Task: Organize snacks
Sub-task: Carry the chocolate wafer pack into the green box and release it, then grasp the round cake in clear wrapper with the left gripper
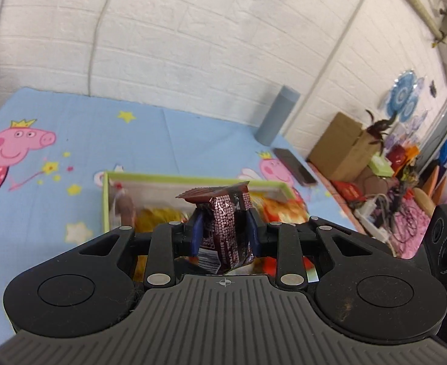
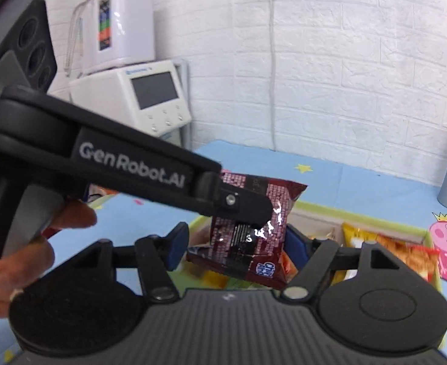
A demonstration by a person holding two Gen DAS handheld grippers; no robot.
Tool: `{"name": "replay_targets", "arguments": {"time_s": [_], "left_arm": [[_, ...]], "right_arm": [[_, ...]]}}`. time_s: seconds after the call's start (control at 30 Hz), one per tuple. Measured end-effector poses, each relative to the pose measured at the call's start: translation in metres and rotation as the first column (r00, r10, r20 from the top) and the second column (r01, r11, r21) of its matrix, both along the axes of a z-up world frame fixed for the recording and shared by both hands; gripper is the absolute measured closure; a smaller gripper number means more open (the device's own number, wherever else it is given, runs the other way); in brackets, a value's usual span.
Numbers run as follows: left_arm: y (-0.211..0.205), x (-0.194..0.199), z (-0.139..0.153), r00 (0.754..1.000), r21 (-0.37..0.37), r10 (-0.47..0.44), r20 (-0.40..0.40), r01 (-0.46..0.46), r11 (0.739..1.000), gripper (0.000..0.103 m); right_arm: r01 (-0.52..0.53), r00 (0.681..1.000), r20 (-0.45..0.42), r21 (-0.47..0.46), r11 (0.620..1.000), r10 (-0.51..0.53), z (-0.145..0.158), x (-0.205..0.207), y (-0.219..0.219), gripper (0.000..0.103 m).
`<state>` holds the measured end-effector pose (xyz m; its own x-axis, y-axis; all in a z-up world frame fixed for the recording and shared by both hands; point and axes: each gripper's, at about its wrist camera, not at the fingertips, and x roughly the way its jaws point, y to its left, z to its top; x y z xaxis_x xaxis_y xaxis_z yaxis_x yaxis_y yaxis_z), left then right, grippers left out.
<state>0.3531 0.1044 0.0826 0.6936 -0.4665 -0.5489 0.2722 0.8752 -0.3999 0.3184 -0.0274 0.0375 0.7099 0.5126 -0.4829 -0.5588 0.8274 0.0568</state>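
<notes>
The left tool (image 1: 225, 231) holds a crinkly maroon foil snack packet (image 1: 223, 228) pinched upright between its nearly closed blue pads, lifted above the green-rimmed open box (image 1: 193, 179) of snacks on the blue cartoon-print worktop (image 1: 71, 152). The right tool (image 2: 235, 240) is partly open around that packet, pads apparently not pressing. Held by one thin edge, the slick packet could slip and fall among the orange bags (image 2: 399, 249).
</notes>
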Motion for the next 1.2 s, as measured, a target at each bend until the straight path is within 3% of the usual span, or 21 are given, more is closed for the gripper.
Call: {"name": "replay_targets", "arguments": {"time_s": [0.17,0.23,0.3,0.37,0.47,0.53,0.6,0.73,0.97,1.07,1.2], "left_arm": [[0.002,0.052,-0.042,0.996,-0.007,0.007,-0.092,-0.008,1.000,0.089],[0.005,0.050,-0.054,0.997,-0.020,0.009,-0.074,-0.011,1.000,0.080],[0.006,0.048,-0.057,0.998,-0.033,0.013,-0.068,-0.015,0.999,0.069],[0.006,0.042,-0.052,0.998,-0.040,0.015,-0.060,-0.018,0.999,0.067],[0.010,0.020,-0.034,1.000,-0.056,0.019,-0.008,-0.019,0.998,0.063],[0.014,-0.004,-0.018,0.999,-0.074,0.021,0.030,-0.019,0.997,0.052],[0.018,-0.028,-0.008,0.998,-0.083,0.028,0.055,-0.023,0.996,0.049],[0.020,-0.078,-0.009,0.998,-0.100,0.005,0.057,0.001,0.995,0.044],[-0.008,-0.124,-0.071,0.991,-0.093,-0.079,-0.111,0.069,0.993,0.045],[-0.019,-0.126,-0.094,0.977,-0.106,-0.098,-0.191,0.078,0.991,0.046],[-0.038,-0.125,-0.112,0.958,-0.128,-0.146,-0.248,0.117,0.985,0.061]], "right_arm": [[-0.005,0.994,-0.109,-0.024,1.000,0.002,-0.028,0.065,0.004,0.026],[-0.011,0.993,-0.121,-0.029,1.000,0.008,-0.041,0.070,0.004,0.023],[-0.021,0.995,-0.097,-0.039,0.999,0.017,-0.044,0.067,0.007,0.013],[-0.029,0.996,-0.091,-0.041,0.999,0.025,-0.039,0.061,0.009,0.010],[-0.013,1.000,-0.023,-0.025,1.000,0.012,-0.023,0.041,-0.002,0.008],[-0.009,1.000,0.023,0.012,1.000,0.008,-0.009,0.017,-0.017,0.008],[-0.005,0.999,0.051,0.040,0.999,0.003,0.002,-0.010,-0.033,0.008],[0.001,0.999,0.041,0.055,0.999,-0.004,-0.006,-0.067,-0.061,0.008],[0.105,0.979,-0.187,0.112,0.988,-0.082,-0.080,-0.117,-0.090,0.008],[0.117,0.970,-0.224,0.094,0.989,-0.094,-0.096,-0.124,-0.090,0.008],[0.106,0.966,-0.244,0.077,0.991,-0.085,-0.104,-0.124,-0.086,0.008]]}}
